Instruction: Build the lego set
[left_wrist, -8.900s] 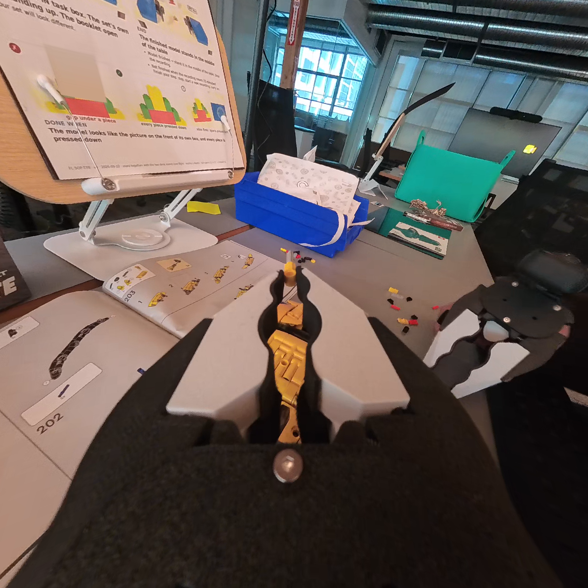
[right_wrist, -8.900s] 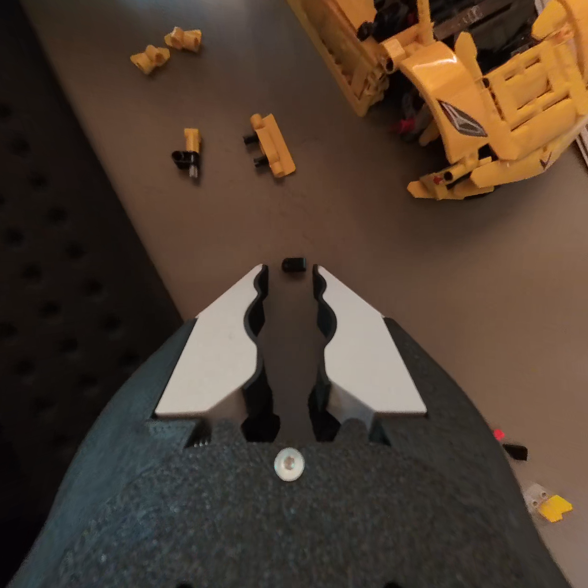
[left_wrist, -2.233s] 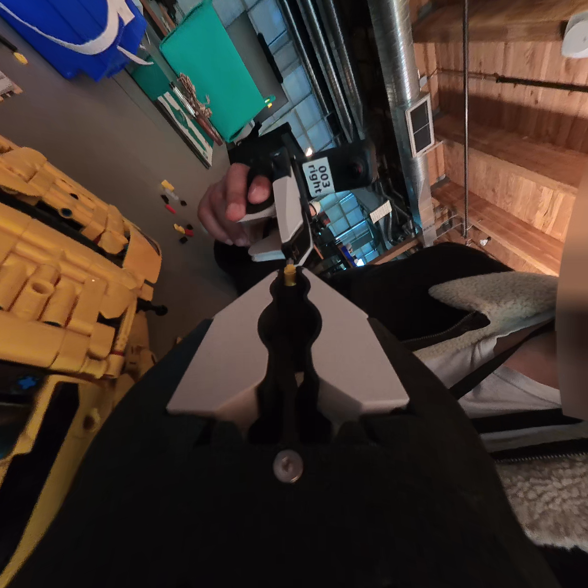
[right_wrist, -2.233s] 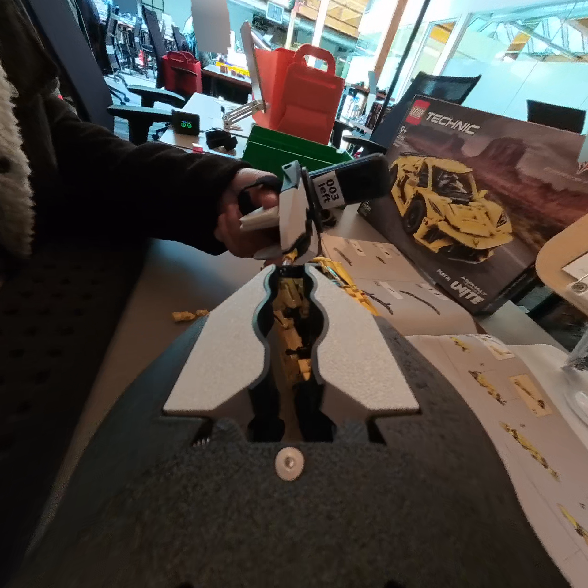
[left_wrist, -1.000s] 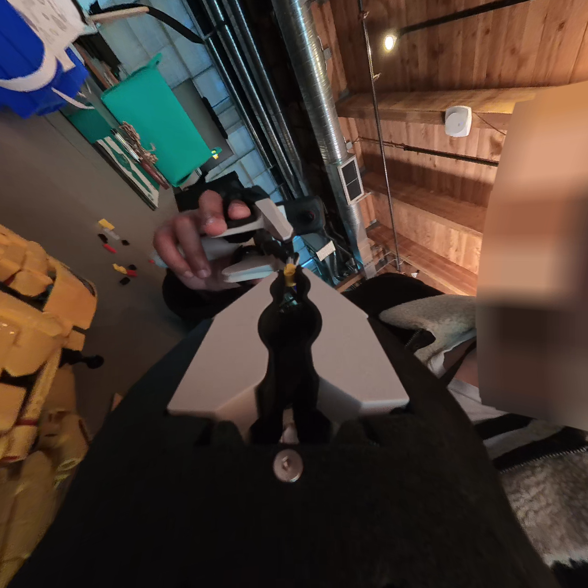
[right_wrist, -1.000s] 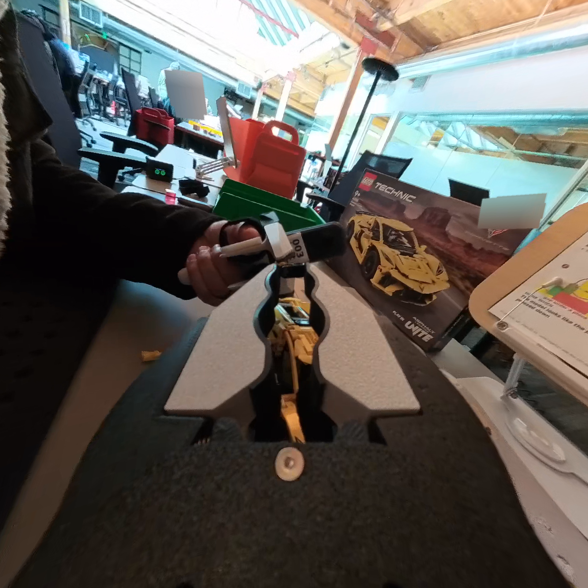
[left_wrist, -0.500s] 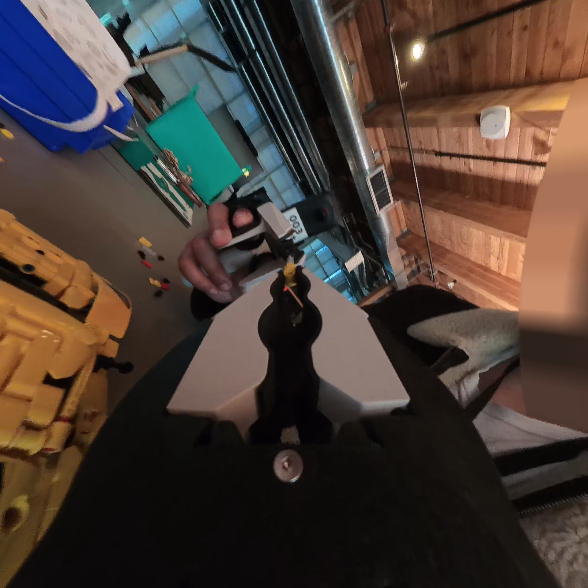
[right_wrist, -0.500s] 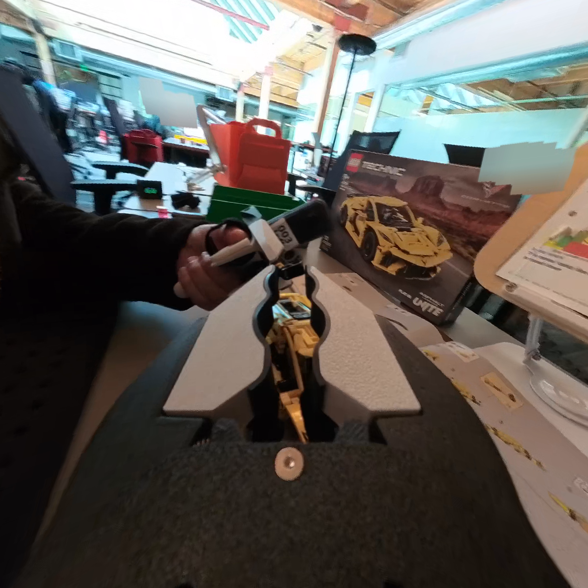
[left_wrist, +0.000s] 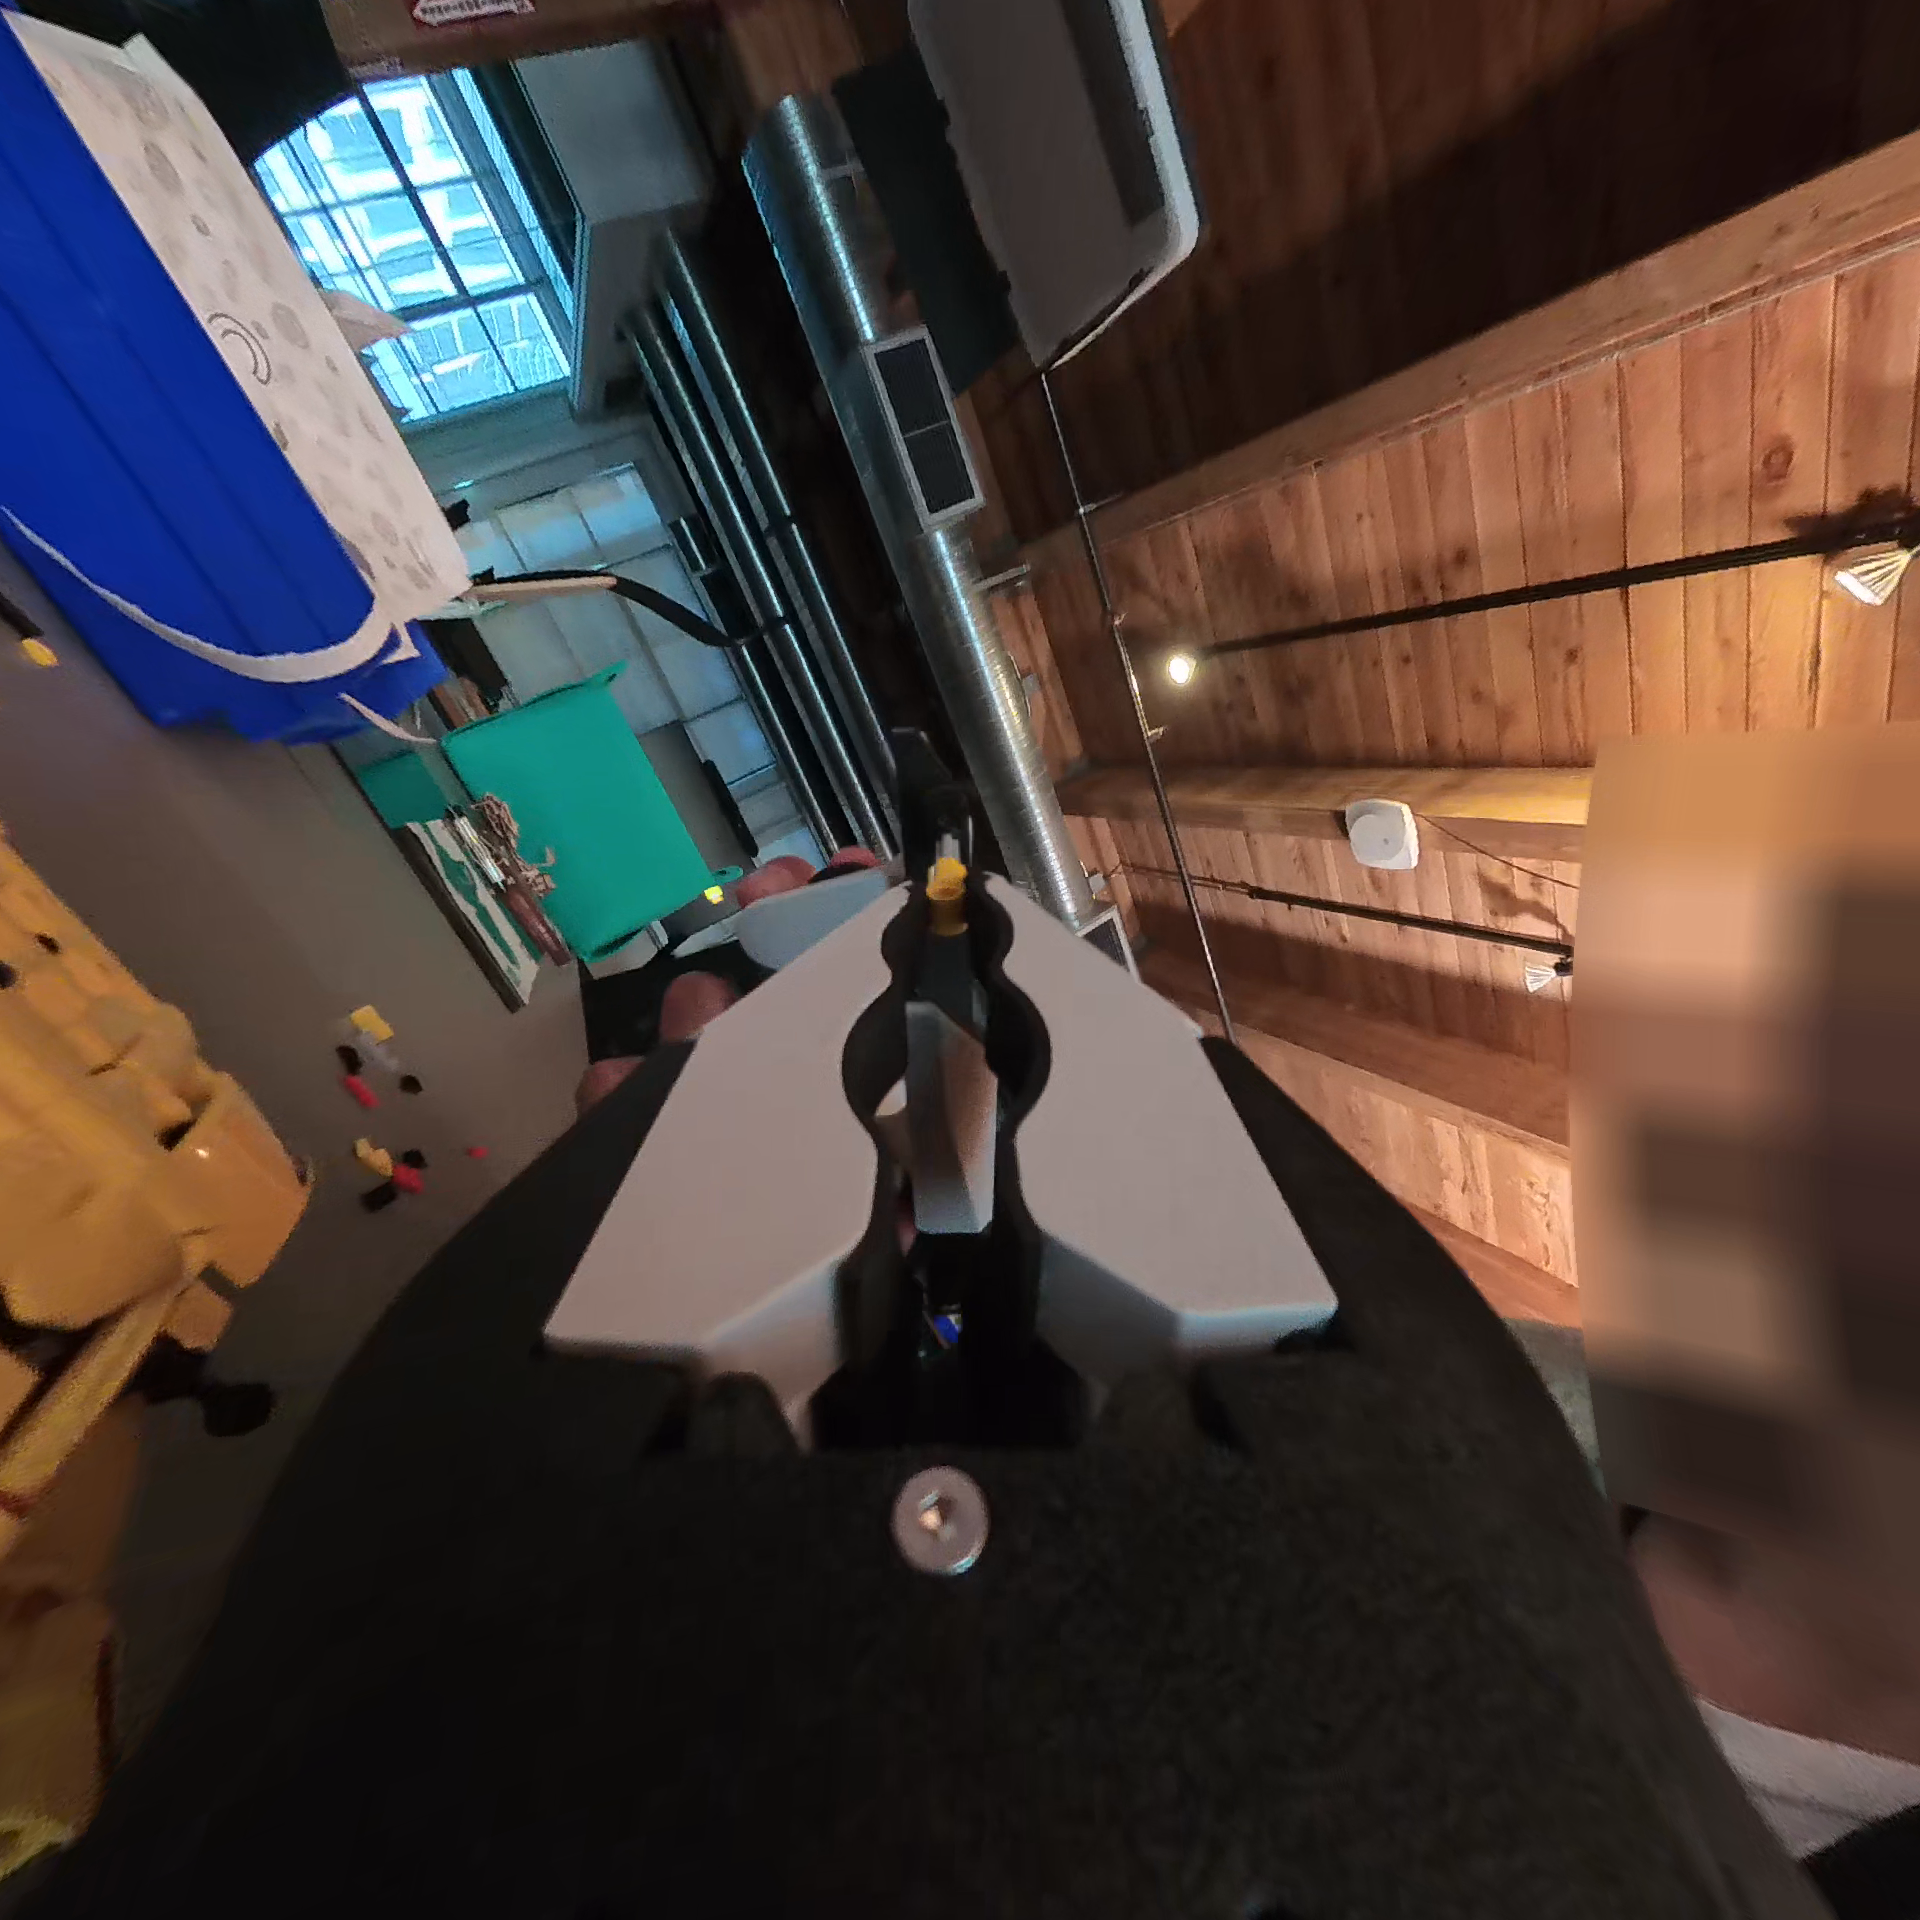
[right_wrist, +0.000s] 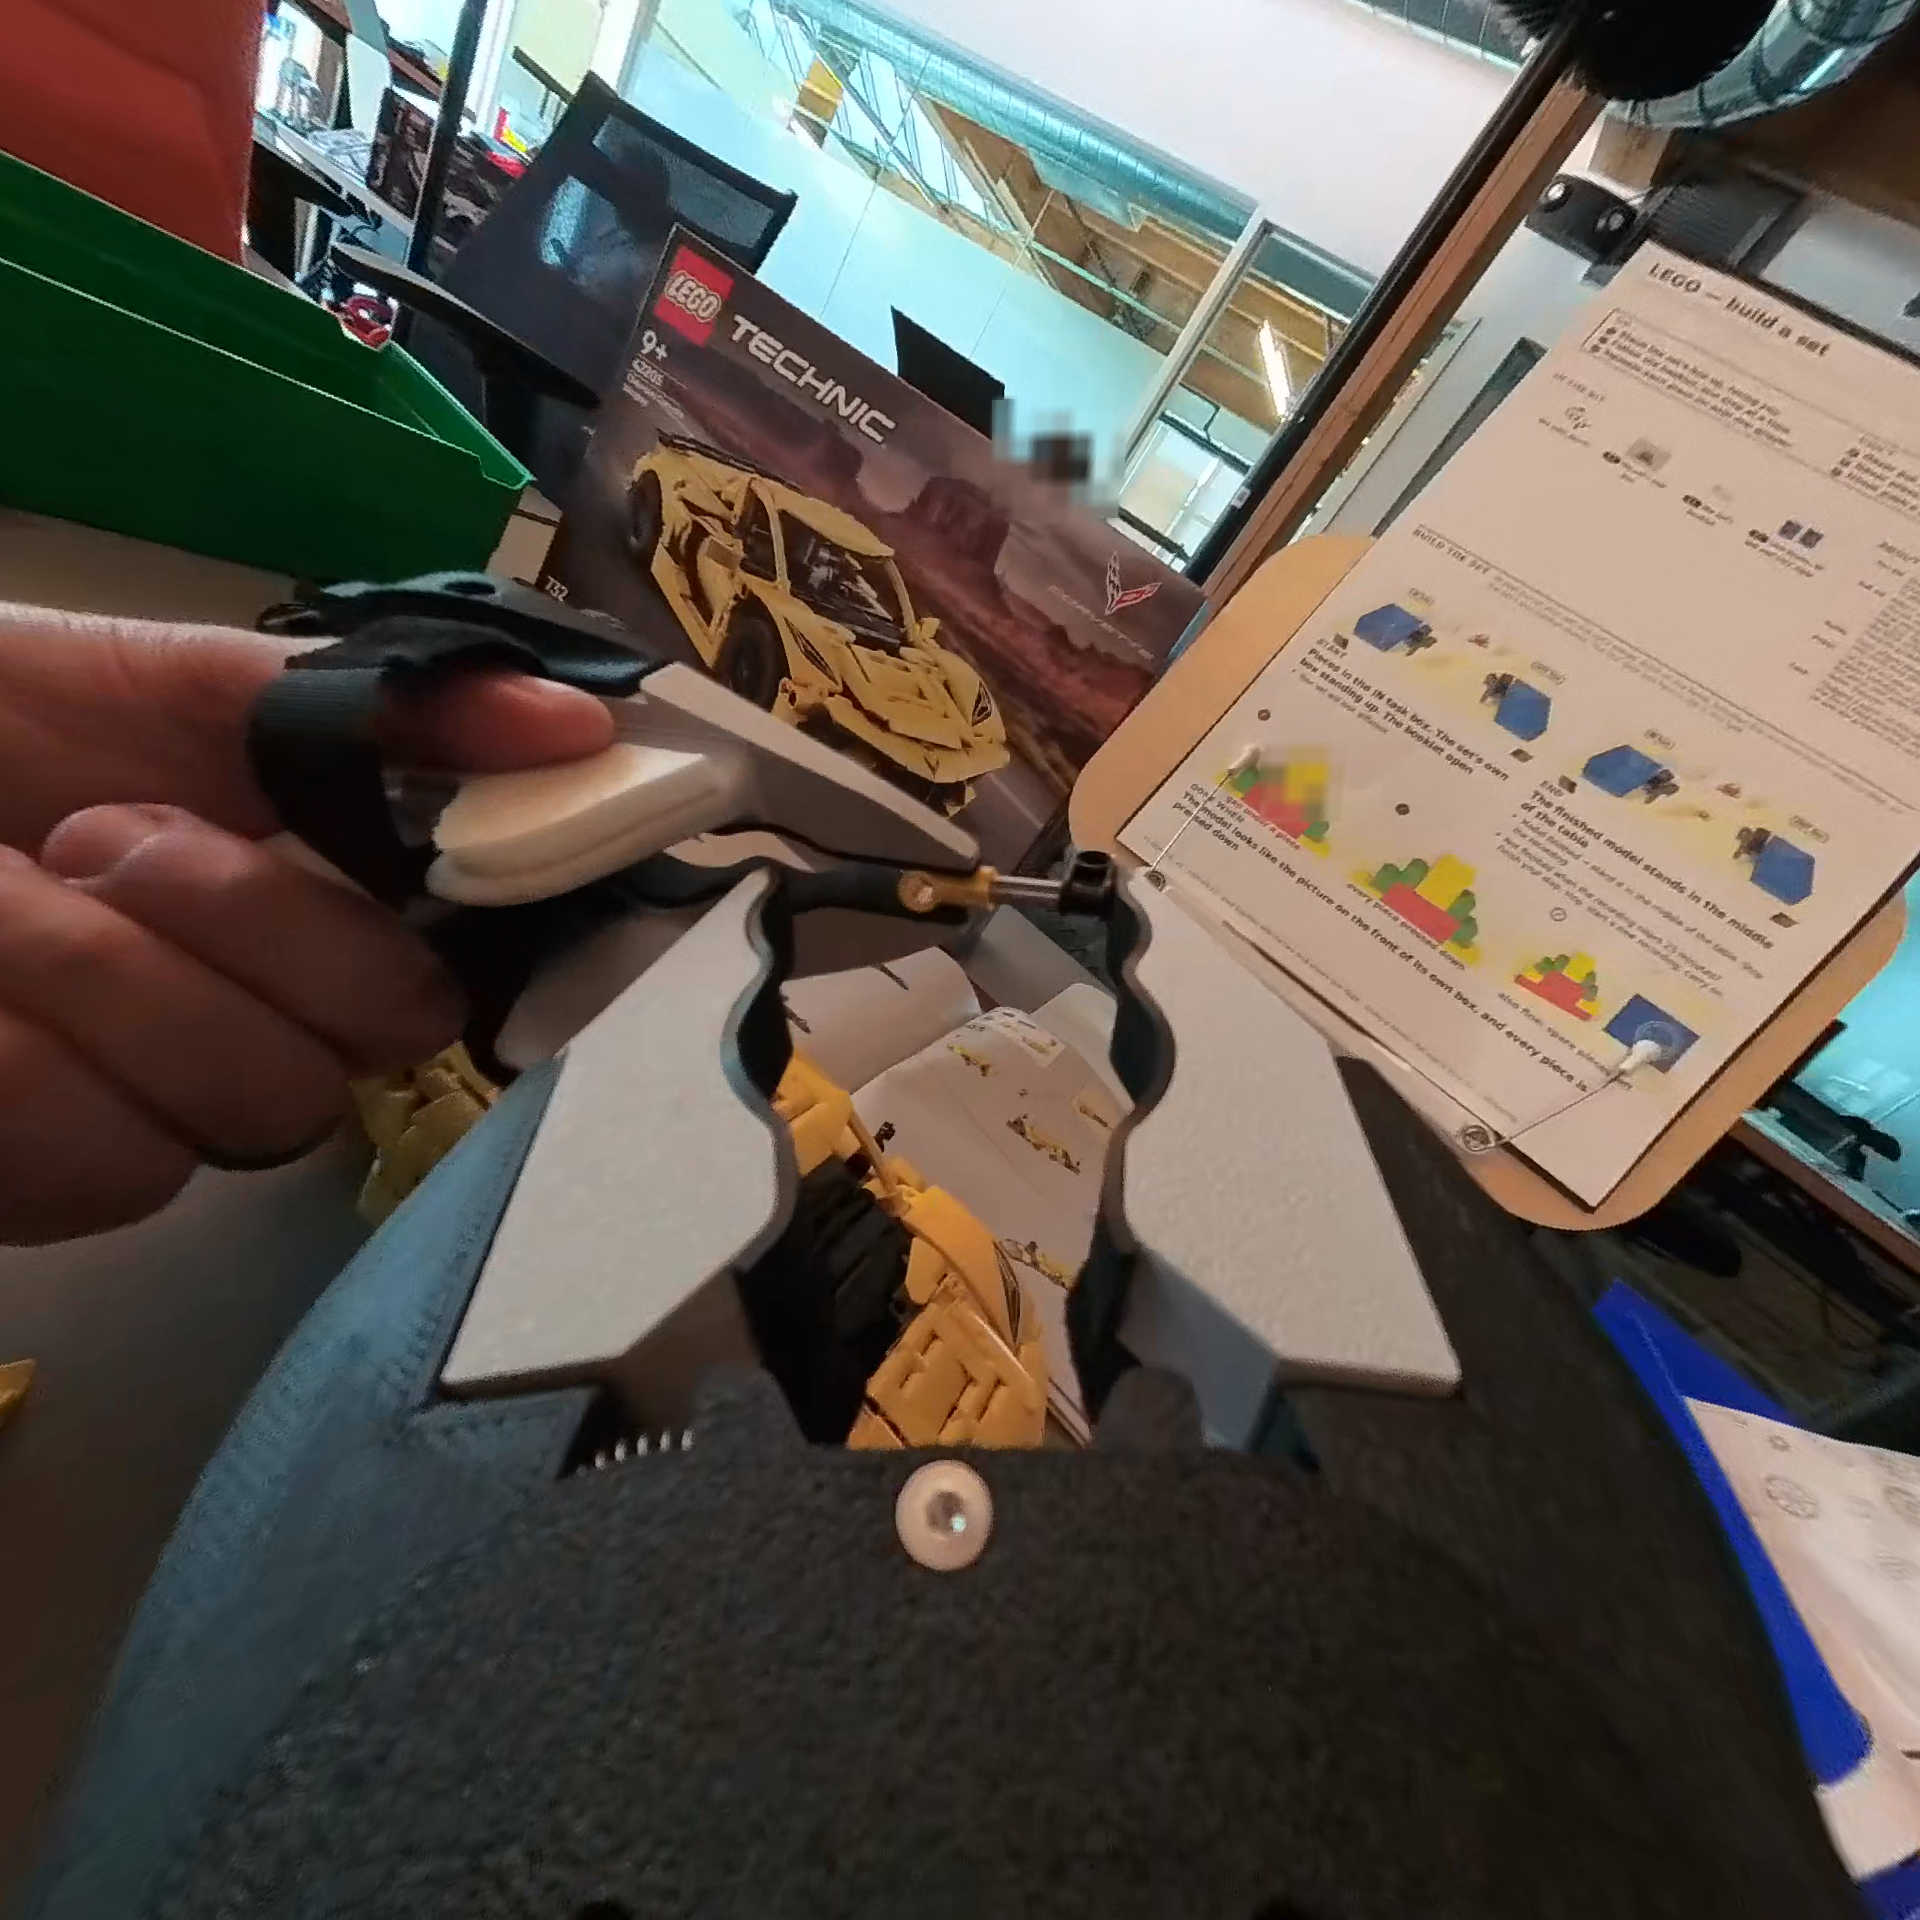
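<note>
Black connector (right_wrist: 1088, 865) only rightward

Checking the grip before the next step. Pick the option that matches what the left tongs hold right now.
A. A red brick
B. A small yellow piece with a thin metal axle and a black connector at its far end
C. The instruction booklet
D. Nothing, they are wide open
B: in the right wrist view the left tongs pinch the small yellow piece, with its axle running out to the black connector.
</note>
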